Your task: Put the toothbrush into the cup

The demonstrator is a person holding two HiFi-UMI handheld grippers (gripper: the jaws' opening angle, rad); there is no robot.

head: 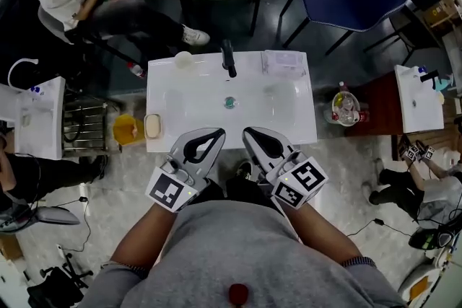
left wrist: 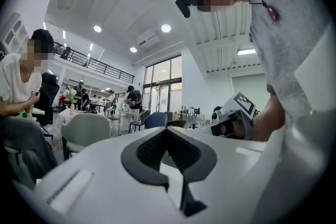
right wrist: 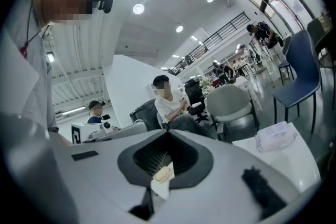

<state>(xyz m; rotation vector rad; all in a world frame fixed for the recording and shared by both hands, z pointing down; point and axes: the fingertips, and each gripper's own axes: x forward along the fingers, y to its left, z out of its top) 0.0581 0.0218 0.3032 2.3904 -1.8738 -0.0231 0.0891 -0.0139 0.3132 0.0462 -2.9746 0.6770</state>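
White sink point(head: 289, 119) bears the cup point(head: 184, 60) at its back left corner, left of the tap point(head: 228, 58); the toothbrush cannot be made out. Left gripper point(head: 215, 133) and right gripper point(head: 250, 132) hover over the near edge, both with jaws pressed together and empty.

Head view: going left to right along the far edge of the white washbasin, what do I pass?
pale round cup → black faucet → clear wrapped packet
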